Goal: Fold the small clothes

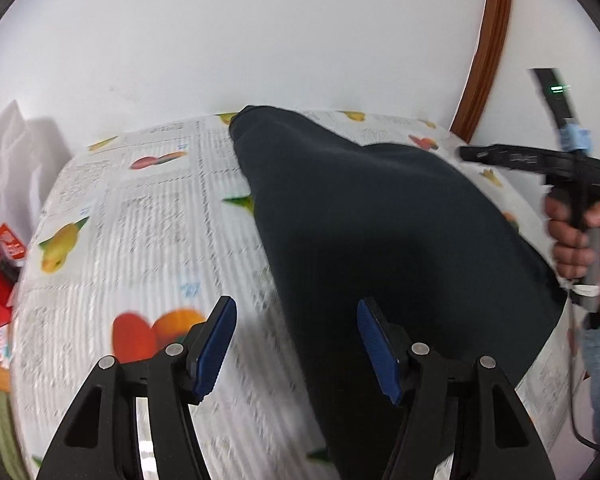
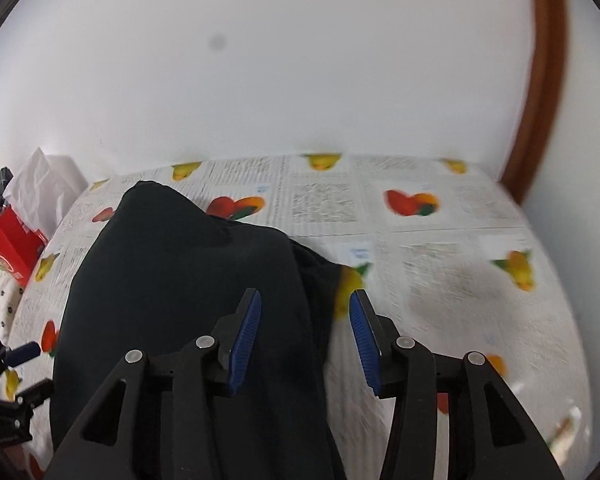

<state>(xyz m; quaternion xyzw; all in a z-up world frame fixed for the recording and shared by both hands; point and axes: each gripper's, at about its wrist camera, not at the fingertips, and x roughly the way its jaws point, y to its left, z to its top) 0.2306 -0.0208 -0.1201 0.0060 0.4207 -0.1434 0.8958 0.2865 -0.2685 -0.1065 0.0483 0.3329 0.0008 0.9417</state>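
A dark navy garment [image 1: 380,232] lies spread on the table, which is covered with a newspaper-and-fruit print cloth [image 1: 140,240]. My left gripper [image 1: 296,344] is open, hovering over the garment's left edge near the front. My right gripper [image 2: 304,340] is open above the garment's [image 2: 188,280] right edge; its body also shows in the left wrist view [image 1: 540,160], held in a hand. The left gripper's fingers [image 2: 24,352] show at the lower left of the right wrist view. Nothing is gripped.
A white wall stands behind the table. A red box [image 1: 0,272] and white tissue paper [image 1: 8,160] sit off the table's left side. A brown curved wooden frame [image 1: 488,60] rises at the back right. Bare tablecloth [image 2: 440,260] lies right of the garment.
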